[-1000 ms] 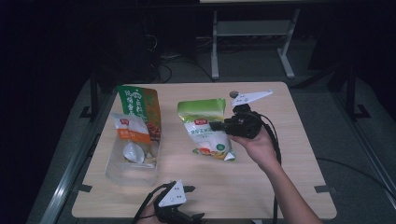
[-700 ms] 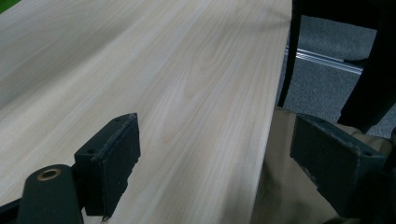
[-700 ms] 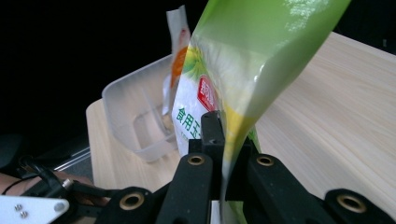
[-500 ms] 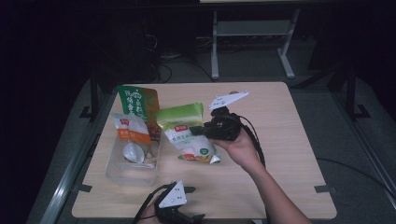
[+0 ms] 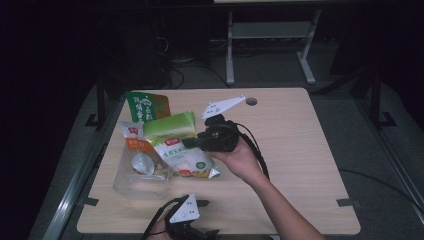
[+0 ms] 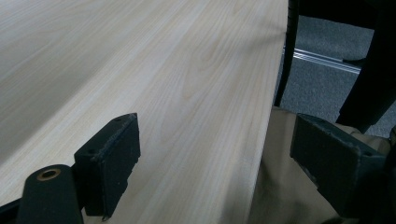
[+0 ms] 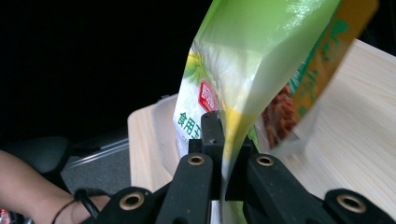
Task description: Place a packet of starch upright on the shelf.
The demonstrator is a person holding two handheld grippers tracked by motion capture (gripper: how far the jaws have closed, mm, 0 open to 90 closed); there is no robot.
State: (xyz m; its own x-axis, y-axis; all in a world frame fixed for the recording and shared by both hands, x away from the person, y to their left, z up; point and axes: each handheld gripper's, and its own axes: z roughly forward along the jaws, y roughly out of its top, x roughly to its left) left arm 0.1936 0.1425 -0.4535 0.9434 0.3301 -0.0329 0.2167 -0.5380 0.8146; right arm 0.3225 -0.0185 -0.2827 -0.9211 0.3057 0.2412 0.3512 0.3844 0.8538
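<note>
The green and white pouch (image 5: 181,147) hangs off the tabletop (image 5: 300,150), pinched at its edge by the right gripper (image 5: 192,143), whose fingers (image 7: 212,135) are clamped tight on the film with no gap showing in the right gripper view. The pouch is a soft, glossy bag, pale green at the top, white lower down with a red badge and green print, its bottom corner sagging toward the wood. It sits above the left half of the tabletop, just beside the clear plastic container (image 5: 140,172) and partly in front of the orange and green packet (image 5: 145,110) that stands in that container.

The step in hand looks like carrying the pouch over to the container to load it. The next move probably calls for bringing the pouch over the container's open mouth, lowering it beside the packet without knocking it, and only then releasing.

The left gripper (image 5: 182,225) rests at the near edge of the tabletop, its fingers (image 6: 112,163) spread wide with nothing between them.
</note>
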